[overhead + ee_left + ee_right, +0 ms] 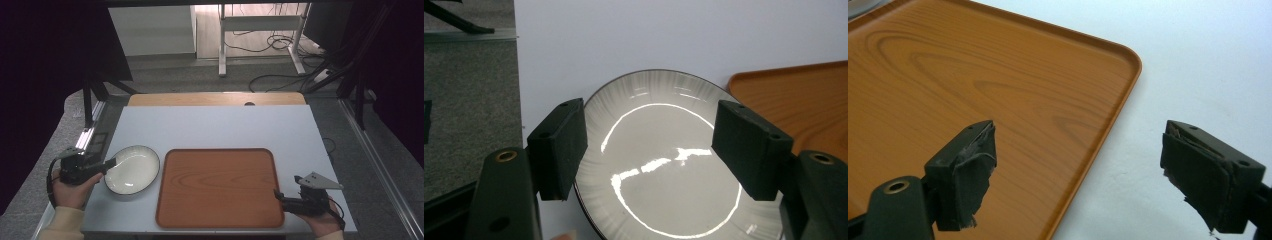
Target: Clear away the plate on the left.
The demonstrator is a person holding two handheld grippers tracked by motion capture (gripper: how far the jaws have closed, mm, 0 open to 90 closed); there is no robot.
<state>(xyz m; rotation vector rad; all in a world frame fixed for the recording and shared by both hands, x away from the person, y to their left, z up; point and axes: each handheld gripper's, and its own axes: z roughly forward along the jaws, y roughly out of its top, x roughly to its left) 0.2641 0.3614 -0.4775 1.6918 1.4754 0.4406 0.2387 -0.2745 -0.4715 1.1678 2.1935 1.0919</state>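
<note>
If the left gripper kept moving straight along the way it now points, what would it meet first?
Most likely the white plate: the left gripper is open, its jaws straddling the plate's near rim. Beyond lies the wooden tray. How high the jaws sit above the rim is unclear.

A white plate lies on the white table, just left of a wooden tray. The left gripper points at the plate's left rim. The right gripper rests at the tray's near right corner. Each gripper is held in a hand.
</note>
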